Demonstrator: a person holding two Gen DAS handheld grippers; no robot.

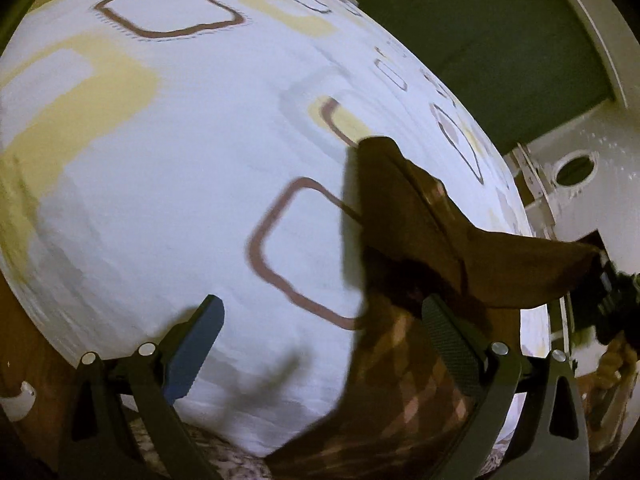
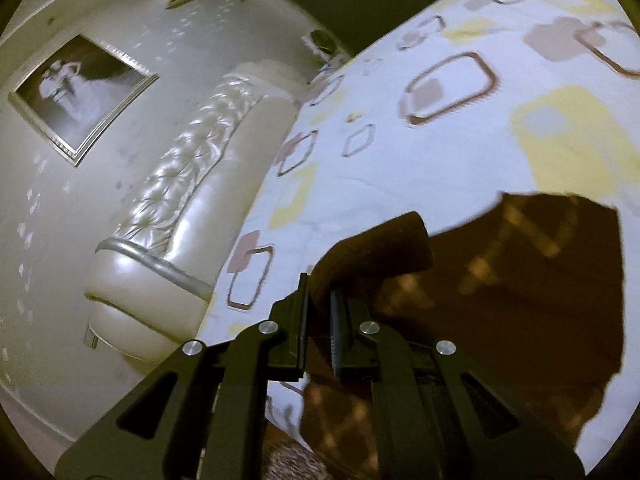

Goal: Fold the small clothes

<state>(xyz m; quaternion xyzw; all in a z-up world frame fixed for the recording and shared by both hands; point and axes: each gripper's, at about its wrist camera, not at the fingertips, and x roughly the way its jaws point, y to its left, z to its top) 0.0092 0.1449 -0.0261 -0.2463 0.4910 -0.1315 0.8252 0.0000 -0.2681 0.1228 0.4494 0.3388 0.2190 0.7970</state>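
Left wrist view is showing the bed (image 1: 168, 168), covered by a white sheet printed with yellow and brown squares, taking up most of the scene. Right wrist view is showing the padded headboard (image 2: 168, 216) along the bed's edge and a framed picture (image 2: 80, 96) hanging on the wall behind it.

A brown patterned garment (image 1: 404, 216) is lying partly on the sheet near the bed's near edge. One portion is resting flat; another corner is being held up off the sheet toward the right.

The right gripper (image 2: 320, 304) is pinching that raised corner, its jaws pressed together on a bunched fold of the brown cloth. The left gripper (image 1: 324, 344) is holding nothing: its jaws are standing spread apart, with the garment lying partly in front of its right finger (image 1: 452, 344) but not clamped.

Assessment of progress: folding appears to be at an early stage. No neat, finished fold is visible; the garment is looking loose and uneven. Laying the lifted corner across, then flattening and completing further folds, is judged to be outstanding.
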